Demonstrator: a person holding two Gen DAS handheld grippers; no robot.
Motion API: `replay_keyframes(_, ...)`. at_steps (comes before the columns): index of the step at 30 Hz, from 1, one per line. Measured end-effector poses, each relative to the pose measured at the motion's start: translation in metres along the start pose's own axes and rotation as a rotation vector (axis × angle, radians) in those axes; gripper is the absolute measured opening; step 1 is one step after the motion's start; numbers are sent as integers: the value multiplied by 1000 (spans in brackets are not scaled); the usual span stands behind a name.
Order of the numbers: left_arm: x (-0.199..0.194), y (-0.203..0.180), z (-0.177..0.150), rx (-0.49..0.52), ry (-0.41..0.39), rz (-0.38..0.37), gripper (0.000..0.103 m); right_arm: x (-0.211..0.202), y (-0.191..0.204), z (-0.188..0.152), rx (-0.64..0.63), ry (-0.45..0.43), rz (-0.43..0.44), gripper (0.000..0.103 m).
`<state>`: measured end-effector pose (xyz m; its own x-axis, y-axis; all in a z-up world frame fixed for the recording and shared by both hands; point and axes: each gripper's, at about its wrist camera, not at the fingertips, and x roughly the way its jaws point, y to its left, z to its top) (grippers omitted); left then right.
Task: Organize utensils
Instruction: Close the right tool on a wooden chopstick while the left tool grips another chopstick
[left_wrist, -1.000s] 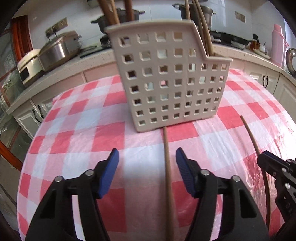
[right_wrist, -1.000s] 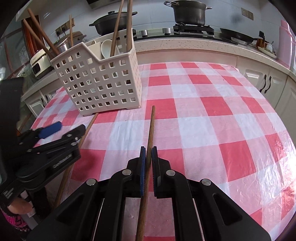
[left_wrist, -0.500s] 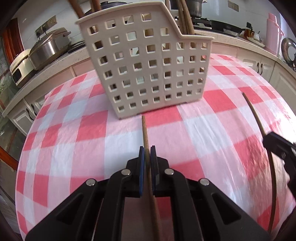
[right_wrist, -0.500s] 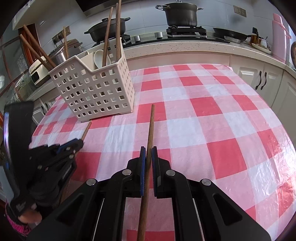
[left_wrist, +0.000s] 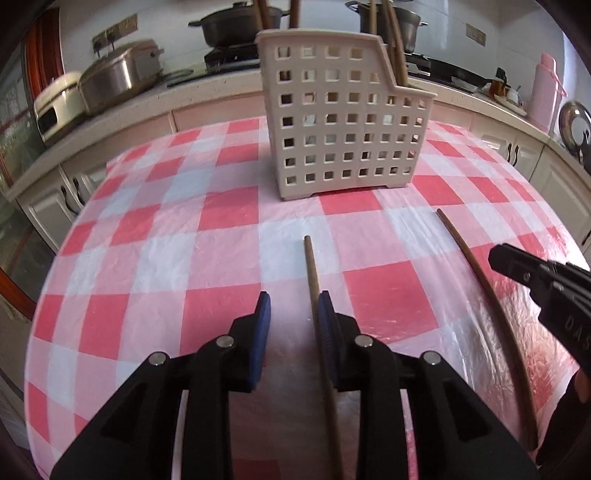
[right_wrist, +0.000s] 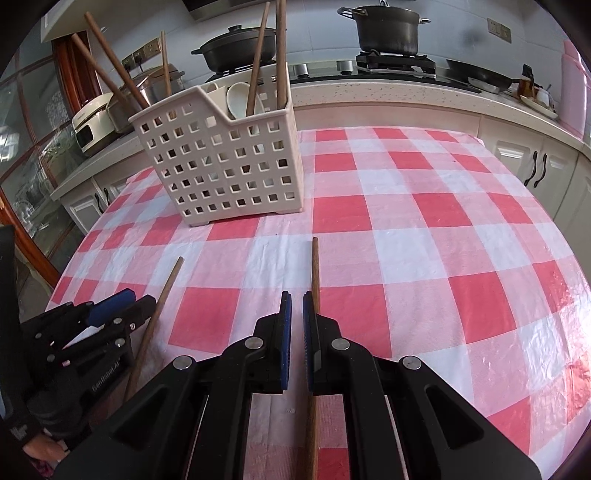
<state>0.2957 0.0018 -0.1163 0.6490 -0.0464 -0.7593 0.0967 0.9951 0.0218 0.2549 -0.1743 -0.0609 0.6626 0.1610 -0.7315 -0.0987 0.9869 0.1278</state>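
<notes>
A cream perforated utensil basket (left_wrist: 343, 118) stands at the far side of the checked table; it also shows in the right wrist view (right_wrist: 229, 162), holding several wooden sticks and a white spoon. My left gripper (left_wrist: 293, 314) is open, with a wooden chopstick (left_wrist: 313, 273) lying against its right pad. My right gripper (right_wrist: 296, 314) is slightly open, with another chopstick (right_wrist: 315, 266) lying beside its right pad. Each gripper shows in the other's view: the right one (left_wrist: 539, 277), the left one (right_wrist: 92, 321).
The red-and-white checked tablecloth (right_wrist: 424, 229) covers a round table. Behind it runs a kitchen counter (right_wrist: 406, 92) with pots on a stove (right_wrist: 388, 29), a rice cooker (left_wrist: 118, 77) and a pink flask (left_wrist: 546, 92). Cabinets stand right and left.
Both grippers have opened and let go of their chopsticks, which now lie on the cloth. Both have pulled back from the basket, which looks farther away.
</notes>
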Motion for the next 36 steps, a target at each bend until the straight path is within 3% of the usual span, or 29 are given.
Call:
replay_keyframes(9, 0, -15, 1, 35, -7, -22, 31, 3, -23, -5, 33, 45, -28, 8)
replay_keyframes(26, 12, -7, 2, 17, 18, -28, 33, 38, 2, 12, -150, 115, -77, 12)
replay_keyframes(36, 12, -9, 2, 22, 18, -28, 32, 37, -7, 12, -136, 117, -58, 7)
